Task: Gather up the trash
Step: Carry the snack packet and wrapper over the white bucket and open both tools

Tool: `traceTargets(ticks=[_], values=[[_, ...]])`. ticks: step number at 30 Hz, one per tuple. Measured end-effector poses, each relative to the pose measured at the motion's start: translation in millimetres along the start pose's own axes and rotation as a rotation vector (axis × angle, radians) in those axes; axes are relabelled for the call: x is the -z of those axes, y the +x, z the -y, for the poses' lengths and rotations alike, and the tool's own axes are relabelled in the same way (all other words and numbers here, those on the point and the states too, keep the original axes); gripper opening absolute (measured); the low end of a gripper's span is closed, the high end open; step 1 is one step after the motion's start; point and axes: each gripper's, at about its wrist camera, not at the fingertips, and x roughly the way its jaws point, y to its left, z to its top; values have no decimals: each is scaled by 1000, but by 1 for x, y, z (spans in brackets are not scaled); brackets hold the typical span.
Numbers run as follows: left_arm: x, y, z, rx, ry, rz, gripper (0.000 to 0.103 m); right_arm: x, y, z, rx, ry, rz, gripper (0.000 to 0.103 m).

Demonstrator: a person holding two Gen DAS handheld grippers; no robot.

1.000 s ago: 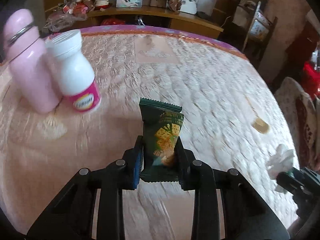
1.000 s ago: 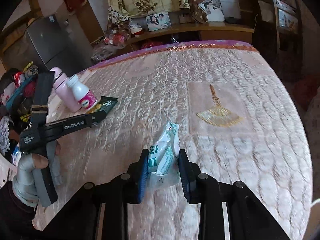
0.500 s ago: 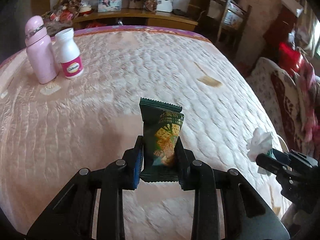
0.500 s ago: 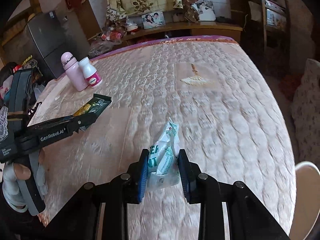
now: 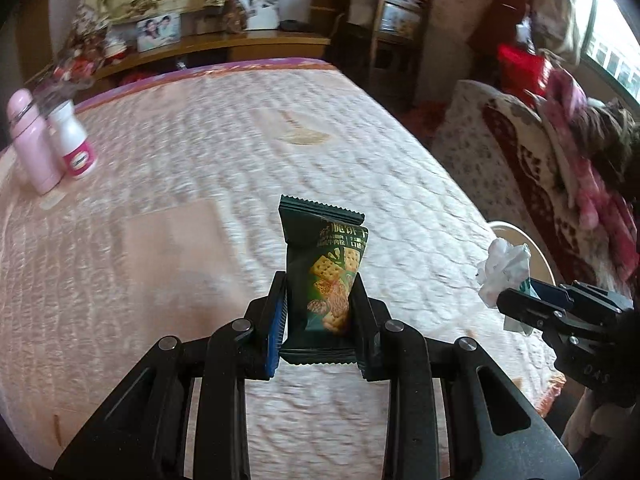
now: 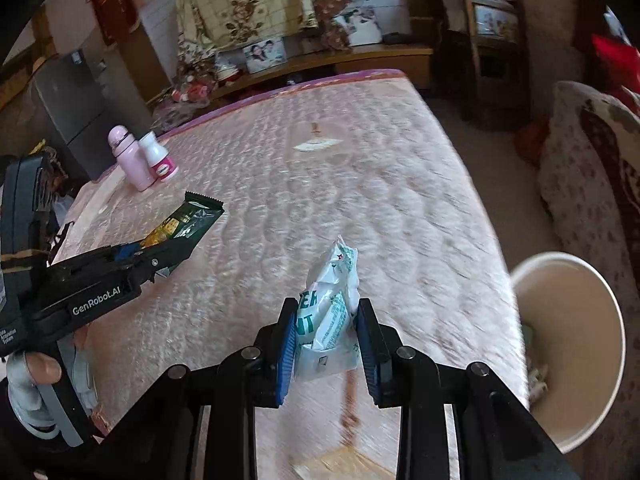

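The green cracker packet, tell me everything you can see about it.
The cracker packet is a small dark green foil-look pouch with crimped zigzag ends, pale lettering and a picture of square crackers on its front. It looks sealed and slightly pinched at the waist. It stands upright in the left tongs, clamped by its lower half between the two pads, held in the air above the quilted bed. Nothing else touches it. In the right wrist view it sticks out slantwise from those tongs.

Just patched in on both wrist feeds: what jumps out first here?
Each gripper is shut on a piece of trash above the quilted bed: the left gripper on a dark green cracker packet, the right gripper on a crumpled white wrapper. A white bin waits off the bed's right edge.
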Motion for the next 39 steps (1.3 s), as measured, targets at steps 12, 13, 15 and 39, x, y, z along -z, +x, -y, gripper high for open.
traceTargets(ticks=[12, 13, 15, 39], values=[[1, 12, 66, 74, 88, -26, 26, 24, -33, 56, 76, 82, 16, 28], [1, 13, 72, 83, 95, -29, 26, 26, -35, 60, 82, 90, 17, 28], [1, 16, 84, 96, 111, -33, 26, 30, -38, 70, 89, 106, 19, 28], [-6, 47, 189, 211, 244, -82, 26, 61, -70, 170, 200, 278, 31, 28]])
